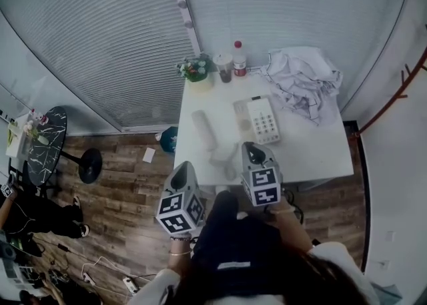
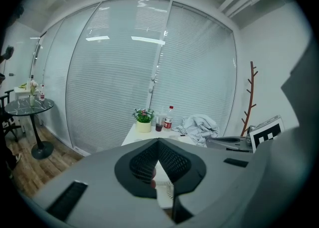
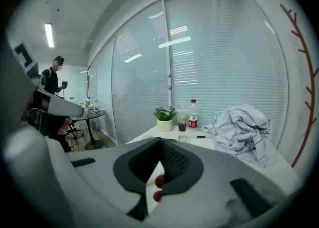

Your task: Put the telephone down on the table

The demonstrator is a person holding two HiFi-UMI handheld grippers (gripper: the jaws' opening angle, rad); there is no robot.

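Observation:
A white telephone base point(image 1: 261, 120) with a keypad sits mid-table on the white table point(image 1: 320, 150). Its white handset point(image 1: 205, 130) lies flat on the table to the left of the base, and the coiled cord point(image 1: 223, 158) trails toward the near edge. My left gripper point(image 1: 185, 165) hovers at the near left corner of the table, jaws shut and empty. My right gripper point(image 1: 248, 145) is above the near edge, just in front of the base, also shut and empty. In the left gripper view the jaws point(image 2: 158, 141) meet at the tip; likewise the right gripper point(image 3: 160, 139).
At the table's far edge stand a potted plant point(image 1: 195, 70), a cup point(image 1: 225, 69) and a red-capped bottle point(image 1: 239, 58). A crumpled white cloth point(image 1: 303, 83) fills the far right corner. A round black side table point(image 1: 43, 143) stands left; a coat rack point(image 1: 400, 90) right.

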